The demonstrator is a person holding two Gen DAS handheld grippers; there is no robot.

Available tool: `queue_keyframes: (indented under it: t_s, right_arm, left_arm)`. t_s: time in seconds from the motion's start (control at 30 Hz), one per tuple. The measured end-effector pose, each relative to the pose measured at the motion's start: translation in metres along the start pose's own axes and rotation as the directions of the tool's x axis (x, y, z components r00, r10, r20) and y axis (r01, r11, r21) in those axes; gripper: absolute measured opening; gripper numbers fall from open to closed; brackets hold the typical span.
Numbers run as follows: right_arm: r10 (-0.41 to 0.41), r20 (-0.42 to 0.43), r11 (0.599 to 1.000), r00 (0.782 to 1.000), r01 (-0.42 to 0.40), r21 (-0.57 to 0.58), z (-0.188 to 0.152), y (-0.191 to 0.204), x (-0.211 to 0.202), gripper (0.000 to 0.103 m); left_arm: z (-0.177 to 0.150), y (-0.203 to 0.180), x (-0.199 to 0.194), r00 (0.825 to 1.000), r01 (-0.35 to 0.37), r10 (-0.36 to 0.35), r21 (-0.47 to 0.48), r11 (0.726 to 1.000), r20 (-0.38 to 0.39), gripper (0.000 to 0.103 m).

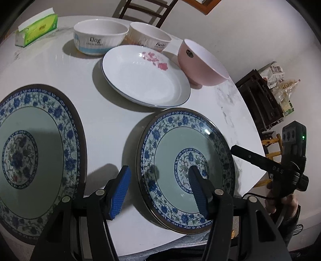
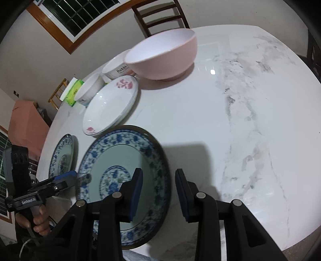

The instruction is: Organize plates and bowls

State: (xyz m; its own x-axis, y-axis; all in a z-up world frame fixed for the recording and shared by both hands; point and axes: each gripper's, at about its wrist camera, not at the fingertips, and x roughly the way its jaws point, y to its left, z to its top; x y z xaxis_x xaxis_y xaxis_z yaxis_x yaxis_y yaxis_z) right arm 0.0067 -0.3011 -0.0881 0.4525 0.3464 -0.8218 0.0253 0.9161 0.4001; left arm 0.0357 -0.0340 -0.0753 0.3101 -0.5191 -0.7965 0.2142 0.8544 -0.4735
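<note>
Two blue-patterned plates lie on the white marble table (image 1: 112,124): one at the left (image 1: 30,158), one near the front edge (image 1: 186,168) (image 2: 124,180). My left gripper (image 1: 160,192) is open, its fingers straddling the left rim of the nearer plate. My right gripper (image 2: 158,196) is open, its fingers straddling that plate's right rim. Behind stand a white flowered plate (image 1: 146,78) (image 2: 110,106), a pink bowl (image 1: 202,62) (image 2: 164,54) and two white bowls (image 1: 100,38) (image 1: 149,38).
A green tissue box (image 1: 38,26) sits at the table's far left. A dark chair (image 2: 160,16) stands behind the table. A dark shelf with bags (image 1: 266,94) stands to the right. Bare marble (image 2: 250,120) spreads right of the plates.
</note>
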Motion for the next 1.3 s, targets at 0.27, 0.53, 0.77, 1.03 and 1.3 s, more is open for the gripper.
queue_keyframes:
  t_s: [0.27, 0.53, 0.77, 1.03, 1.3]
  right_arm:
    - [0.067, -0.049, 0.997, 0.997, -0.065, 0.038, -0.005, -0.010, 0.018, 0.034]
    - [0.133, -0.059, 0.990, 0.989, -0.129, 0.061, -0.010, -0.013, 0.020, 0.034]
    - [0.130, -0.059, 0.990, 0.990, -0.126, 0.070, -0.011, -0.016, 0.021, 0.024]
    - [0.116, -0.045, 0.991, 0.992, -0.113, 0.075, -0.013, -0.020, 0.021, 0.019]
    - [0.158, -0.045, 0.985, 0.986, -0.154, 0.079, -0.013, -0.025, 0.022, 0.019]
  left_arm:
    - [0.000, 0.006, 0.007, 0.998, 0.047, -0.050, -0.075, 0.996, -0.044, 0.054]
    - [-0.002, 0.010, 0.016, 0.997, 0.036, -0.044, -0.115, 0.993, -0.068, 0.043]
    - [-0.002, 0.013, 0.017, 0.997, 0.031, -0.039, -0.117, 0.993, -0.066, 0.030]
    - [-0.003, 0.021, 0.016, 0.998, 0.009, -0.016, -0.120, 0.993, -0.053, 0.011]
    - [-0.004, 0.025, 0.016, 0.999, 0.032, -0.036, -0.106, 0.994, -0.033, 0.012]
